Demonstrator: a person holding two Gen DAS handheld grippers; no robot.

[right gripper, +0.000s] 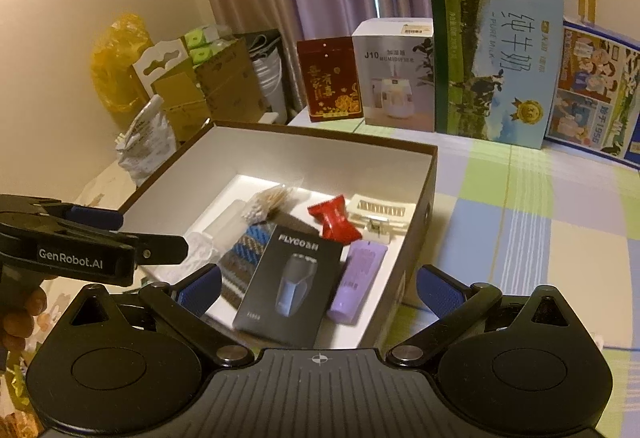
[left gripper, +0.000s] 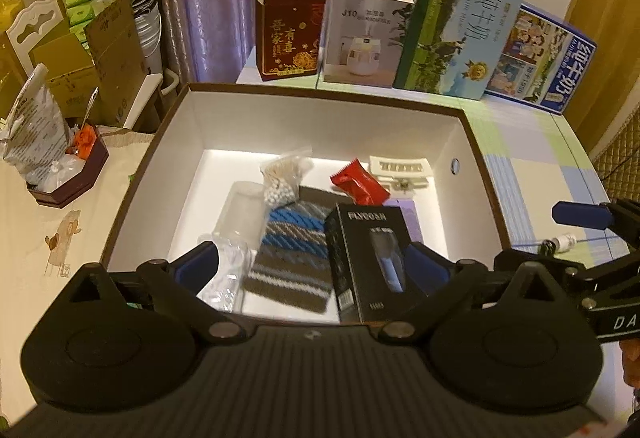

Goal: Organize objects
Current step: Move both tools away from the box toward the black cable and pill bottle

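A brown storage box with a white inside holds a black FLYCO shaver box, a striped knitted cloth, a bag of cotton swabs, a red wrapped snack, a purple tube, a cream plastic piece and clear plastic. My left gripper is open above the box's near edge. My right gripper is open and empty above the box's near right corner.
Several cartons stand in a row at the back: a red one, a humidifier box, milk cartons. A brown tray of odds and ends sits left. A small white bottle lies right of the box.
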